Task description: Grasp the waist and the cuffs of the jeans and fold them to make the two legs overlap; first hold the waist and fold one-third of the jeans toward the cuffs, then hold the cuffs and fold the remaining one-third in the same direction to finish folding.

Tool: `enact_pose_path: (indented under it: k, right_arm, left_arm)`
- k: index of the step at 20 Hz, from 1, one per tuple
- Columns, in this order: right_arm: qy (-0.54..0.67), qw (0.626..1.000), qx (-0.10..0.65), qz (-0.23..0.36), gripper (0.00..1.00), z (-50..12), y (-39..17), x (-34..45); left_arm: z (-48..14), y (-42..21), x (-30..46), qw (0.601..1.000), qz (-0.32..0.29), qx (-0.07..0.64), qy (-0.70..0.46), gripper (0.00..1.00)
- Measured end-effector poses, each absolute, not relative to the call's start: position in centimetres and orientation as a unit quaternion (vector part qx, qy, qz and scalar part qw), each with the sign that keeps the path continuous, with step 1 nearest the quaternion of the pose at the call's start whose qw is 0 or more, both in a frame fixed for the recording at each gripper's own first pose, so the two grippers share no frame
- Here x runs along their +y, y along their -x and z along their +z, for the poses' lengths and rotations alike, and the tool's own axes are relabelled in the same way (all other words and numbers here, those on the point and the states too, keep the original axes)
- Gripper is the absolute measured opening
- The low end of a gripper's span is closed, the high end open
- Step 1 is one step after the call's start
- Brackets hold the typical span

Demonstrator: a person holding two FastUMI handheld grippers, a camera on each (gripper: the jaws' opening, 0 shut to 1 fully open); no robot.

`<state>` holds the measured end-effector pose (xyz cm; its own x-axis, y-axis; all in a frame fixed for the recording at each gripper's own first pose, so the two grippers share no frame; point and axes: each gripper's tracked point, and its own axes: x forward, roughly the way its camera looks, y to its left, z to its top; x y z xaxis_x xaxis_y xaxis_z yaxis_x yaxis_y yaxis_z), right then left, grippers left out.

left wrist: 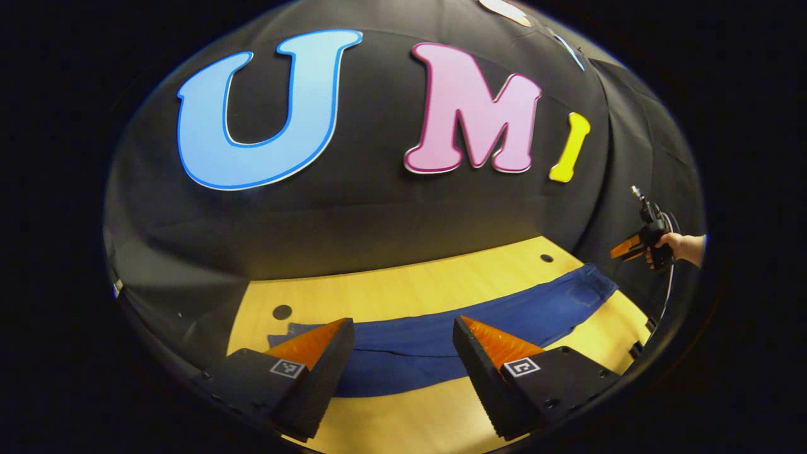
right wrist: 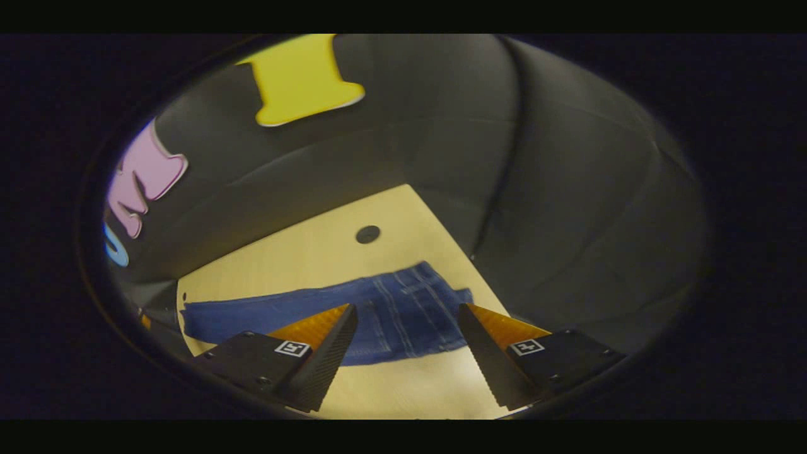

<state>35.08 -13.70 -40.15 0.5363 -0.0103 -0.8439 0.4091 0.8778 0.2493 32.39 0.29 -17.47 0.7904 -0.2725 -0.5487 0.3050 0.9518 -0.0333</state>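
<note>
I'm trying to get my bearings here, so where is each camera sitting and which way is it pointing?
Left gripper view: rides on the left gripper, above the wooden table, facing the booth wall across the jeans; its own open fingers show below, and far right a hand holding the right gripper.
Right gripper view: rides on the right gripper, looking down at the jeans' waist end; its own open fingers show.
Shared: the jeans lying flat on the table, and the wall.
</note>
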Motion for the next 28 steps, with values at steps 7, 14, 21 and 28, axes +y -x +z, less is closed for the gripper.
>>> enact_pose_path:
  k: [7, 14, 21, 28]
  right_arm:
    - [-0.327, 0.749, 0.535, -0.216, 0.98, -49.7, -32.4, -12.7]
    - [-0.325, 0.702, 0.562, -0.292, 0.98, -55.3, -32.8, -13.5]
    - [-0.351, 0.714, 0.535, -0.285, 0.34, -54.9, -35.1, -13.0]
    - [-0.369, 0.76, 0.488, -0.22, 0.2, -52.1, -36.6, -12.0]
  left_arm:
    - [-19.8, -26.5, -1.8, 0.94, -0.157, 0.302, 0.032, 0.99]
    - [-21.5, -25.5, 1.8, 0.939, -0.101, 0.324, 0.049, 0.97]
    - [-23.1, -25.1, 1.9, 0.936, -0.089, 0.336, 0.05, 0.97]
    - [-22.7, -24.2, 2.6, 0.936, -0.092, 0.336, 0.039, 0.97]
